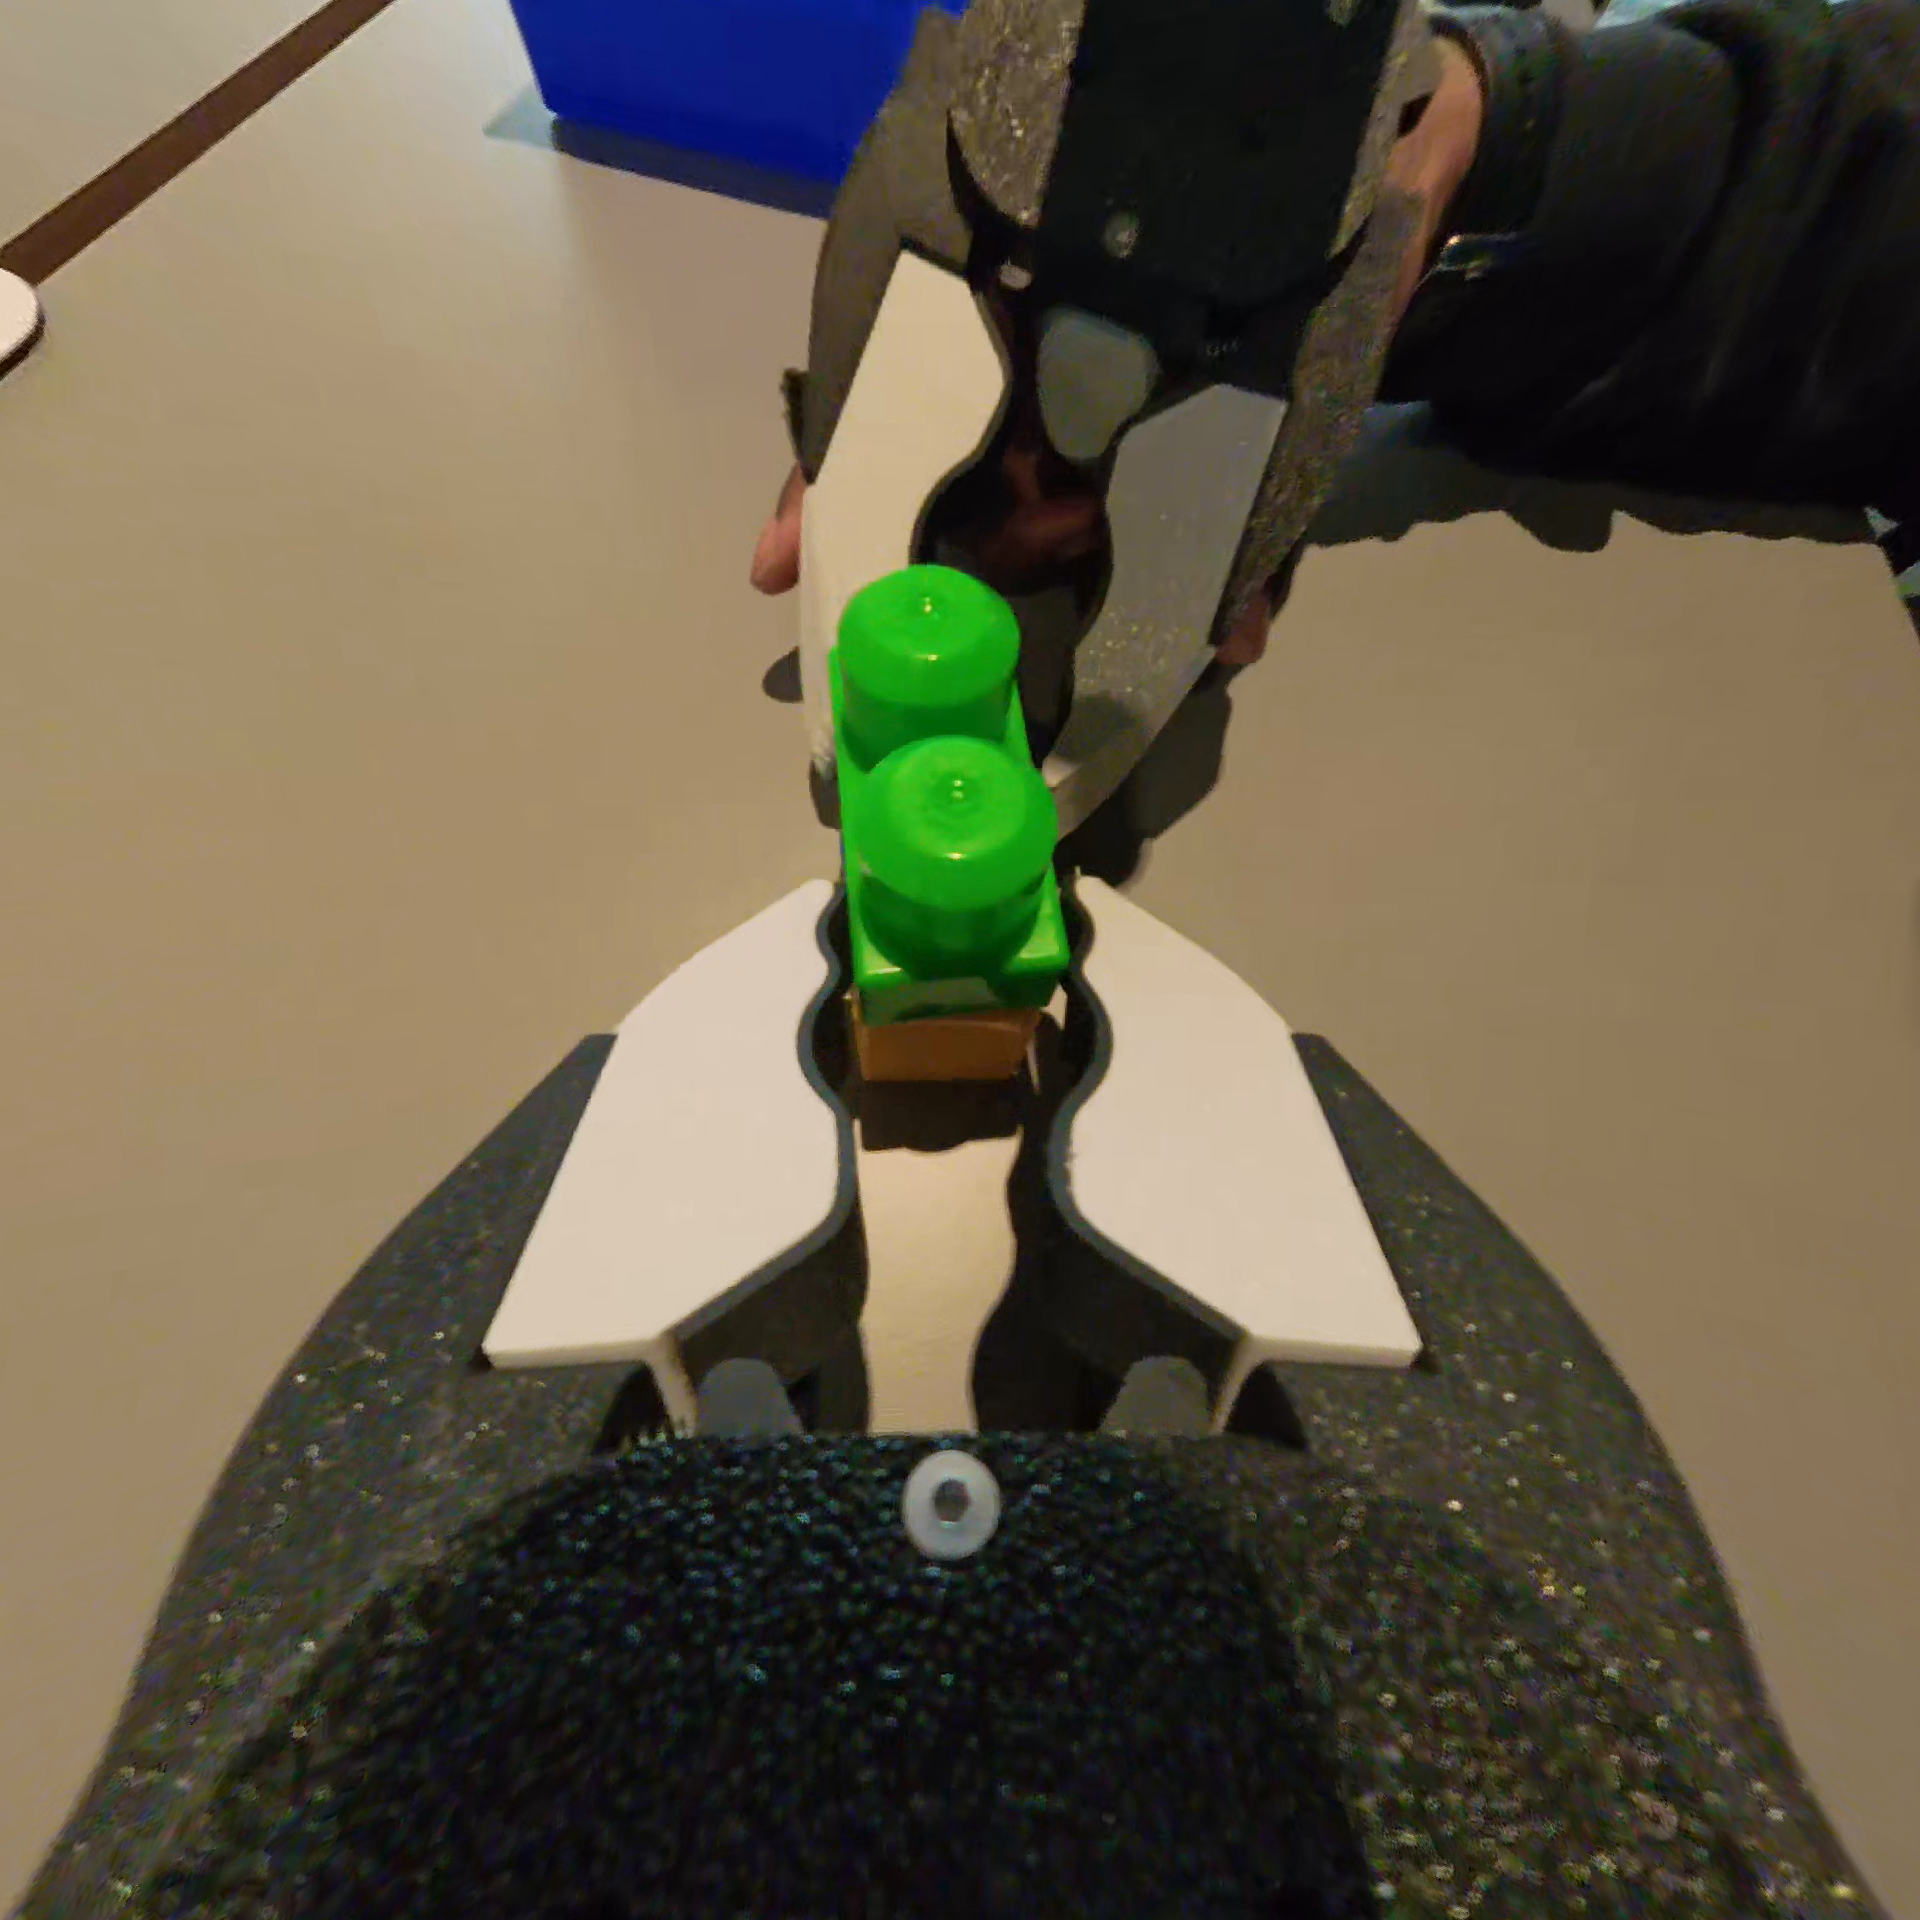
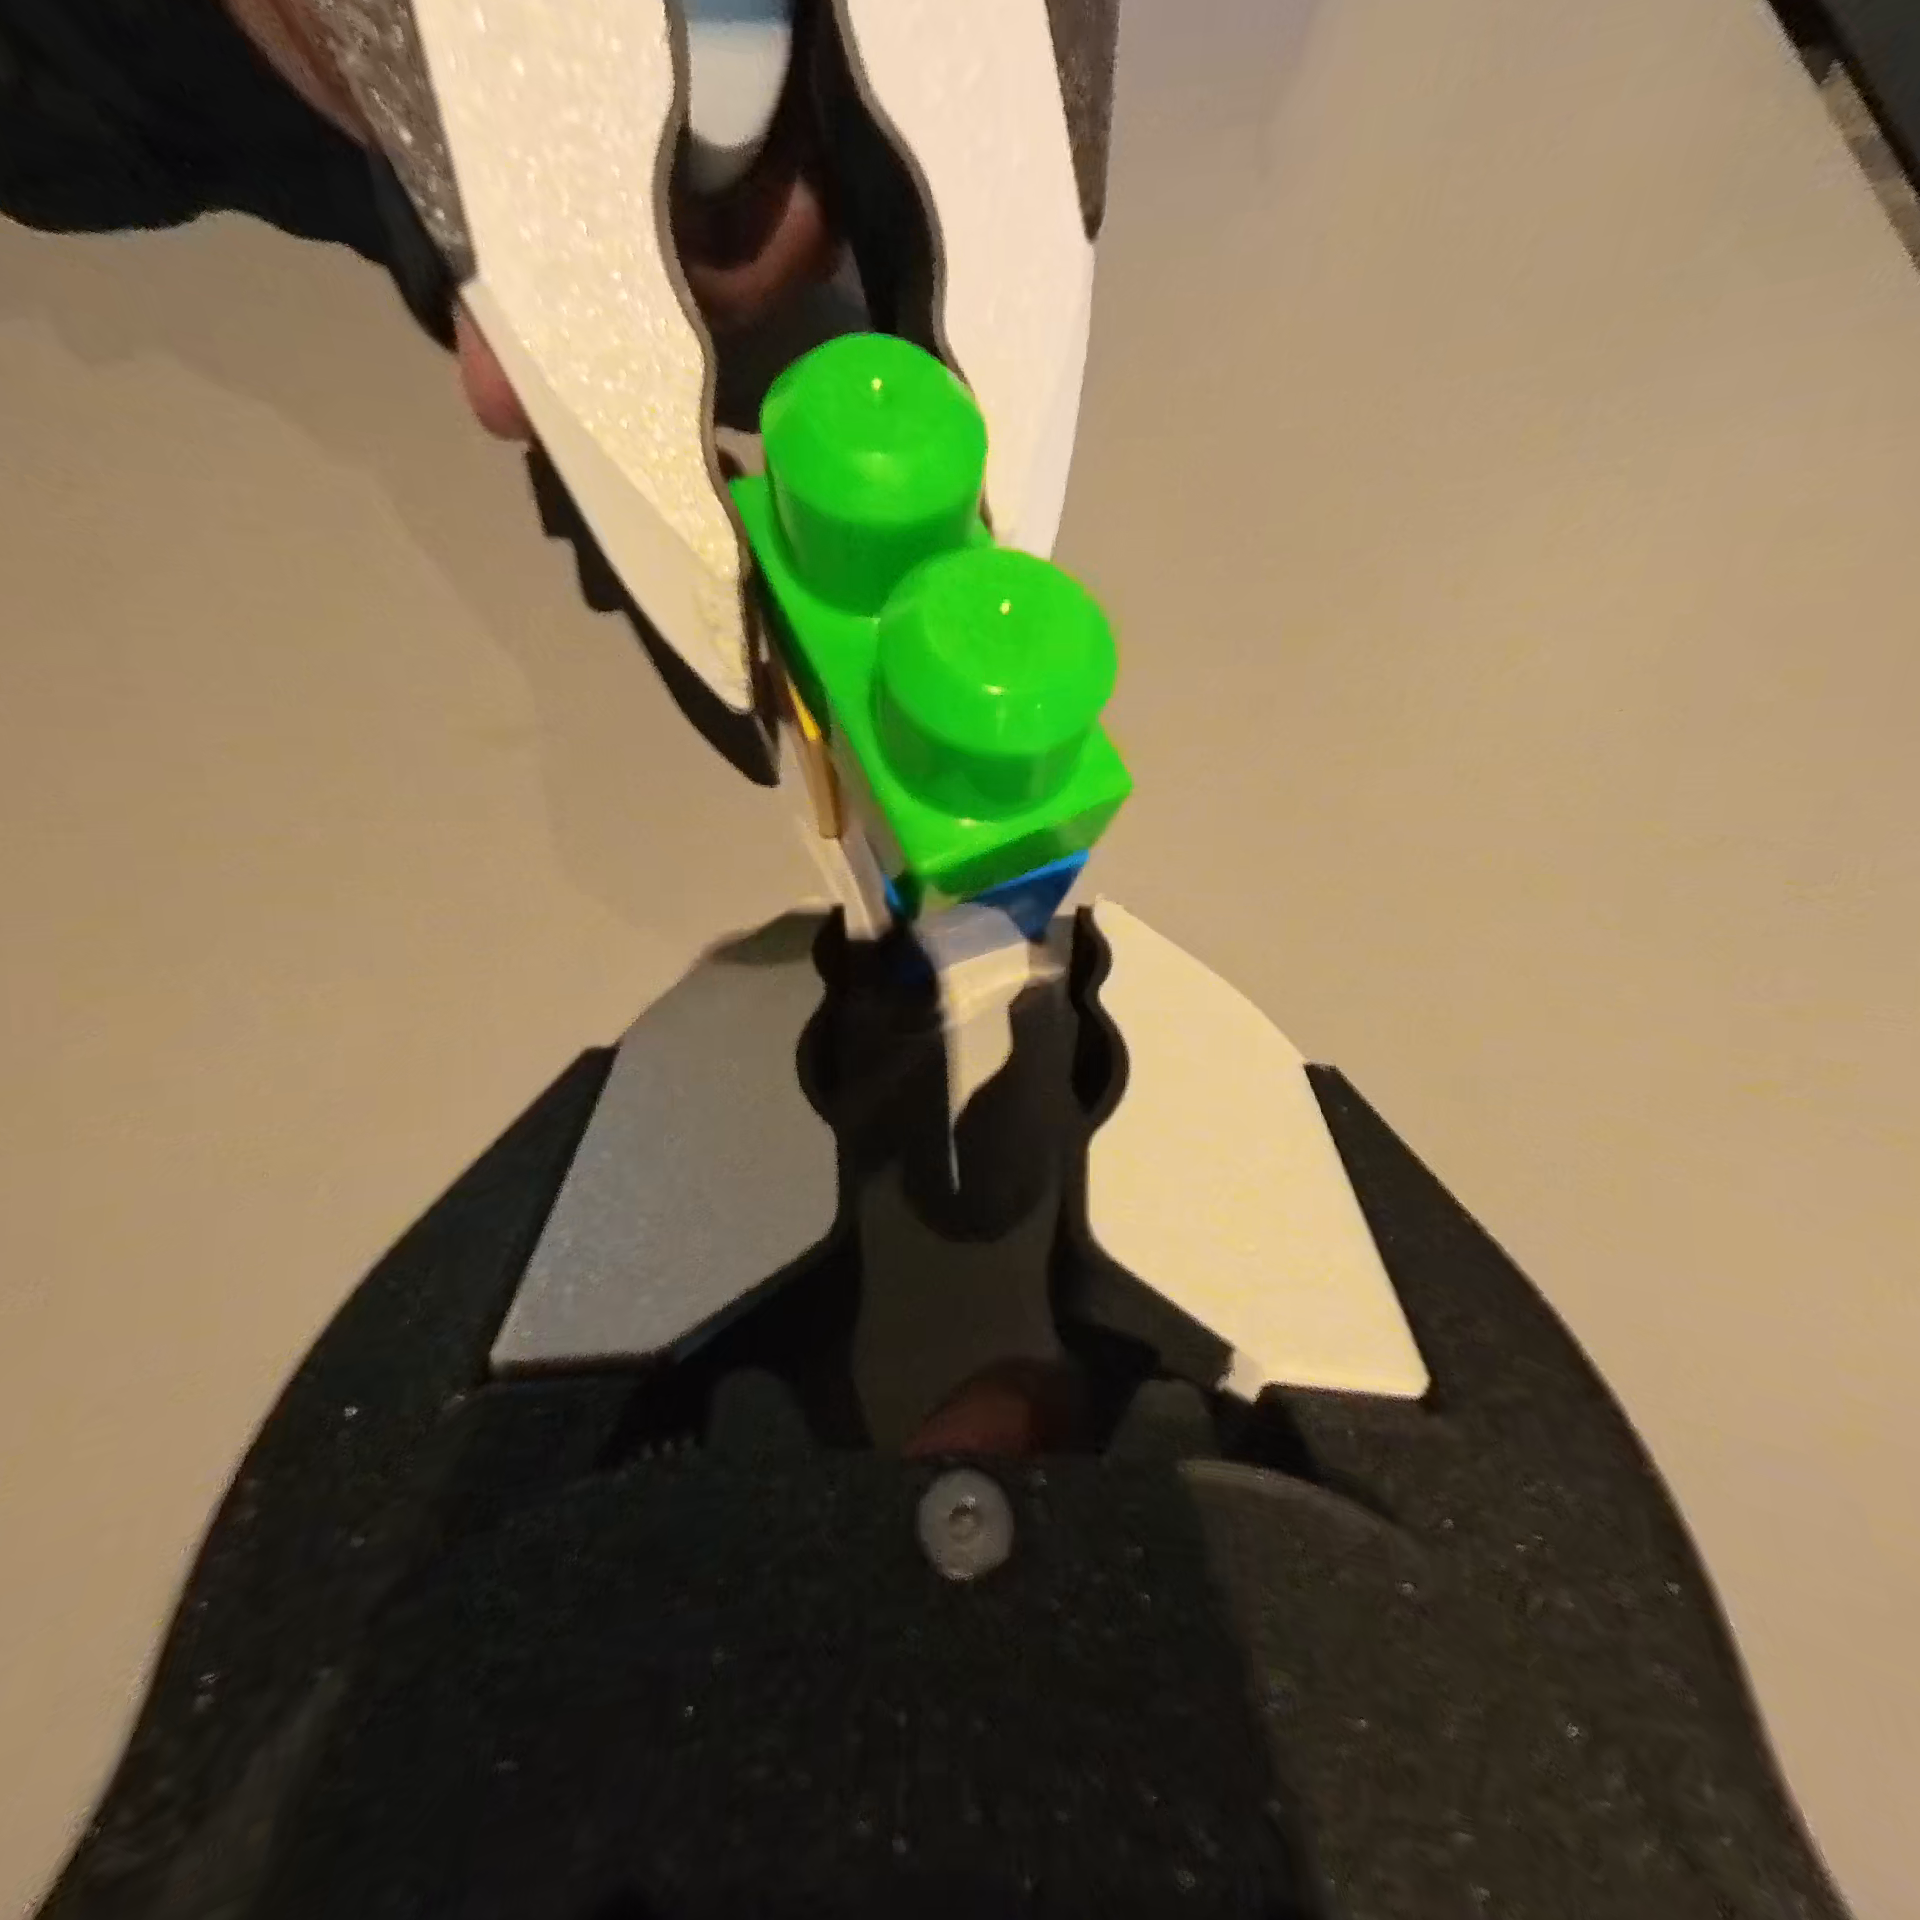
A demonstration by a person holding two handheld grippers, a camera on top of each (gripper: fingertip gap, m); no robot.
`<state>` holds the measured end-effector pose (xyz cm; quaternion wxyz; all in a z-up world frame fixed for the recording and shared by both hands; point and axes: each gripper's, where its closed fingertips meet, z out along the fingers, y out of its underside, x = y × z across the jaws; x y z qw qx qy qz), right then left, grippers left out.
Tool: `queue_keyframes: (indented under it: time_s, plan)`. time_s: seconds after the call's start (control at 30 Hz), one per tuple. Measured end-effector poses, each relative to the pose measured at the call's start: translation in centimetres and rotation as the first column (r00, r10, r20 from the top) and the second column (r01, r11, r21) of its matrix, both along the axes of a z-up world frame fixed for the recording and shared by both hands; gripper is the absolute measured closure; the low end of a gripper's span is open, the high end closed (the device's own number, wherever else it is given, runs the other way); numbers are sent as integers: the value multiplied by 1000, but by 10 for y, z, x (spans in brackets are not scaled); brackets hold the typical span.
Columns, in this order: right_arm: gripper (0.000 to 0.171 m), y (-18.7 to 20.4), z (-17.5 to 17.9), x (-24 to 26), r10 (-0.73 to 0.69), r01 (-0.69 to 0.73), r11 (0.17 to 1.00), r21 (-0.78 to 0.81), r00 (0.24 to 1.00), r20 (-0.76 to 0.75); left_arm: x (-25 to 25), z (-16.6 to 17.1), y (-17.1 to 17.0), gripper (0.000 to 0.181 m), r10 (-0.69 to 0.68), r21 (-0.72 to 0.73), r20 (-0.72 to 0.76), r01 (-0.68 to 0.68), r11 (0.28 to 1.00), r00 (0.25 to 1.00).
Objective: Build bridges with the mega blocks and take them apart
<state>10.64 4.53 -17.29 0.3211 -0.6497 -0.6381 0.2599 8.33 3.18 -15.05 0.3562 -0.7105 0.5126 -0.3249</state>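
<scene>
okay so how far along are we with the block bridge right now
Done: a small bridge stands assembled, the green block capping a yellow block and a blue block. In hand: the left gripper closes around the yellow end and the right gripper around the blue end. Whether they are pressing it together or pulling it apart, I cannot tell. Left: separating the blocks.

The left tool reaches up from the bottom of the left wrist view, its white fingers closed in on a block stack at frame centre. The right tool faces it from the upper part of the frame, tips angled down, likewise clamped. A dark sleeve and a hand fill the upper right.
</scene>
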Motion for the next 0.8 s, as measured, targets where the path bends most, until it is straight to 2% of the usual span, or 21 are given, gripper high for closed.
queue_keyframes:
  time_s: [0.4, 0.8]
  plan:
    - [134, -20, -2, -3, 158, -157, 987, -38, 987, 16, 1, 0, -17, 145, -122, -10, -1, 122, 992, 993]
    - [135, -26, -3, -3, 202, -201, 978, -63, 979, 19, -1, -1, -22, 145, -174, 26, -32, 175, 984, 984]
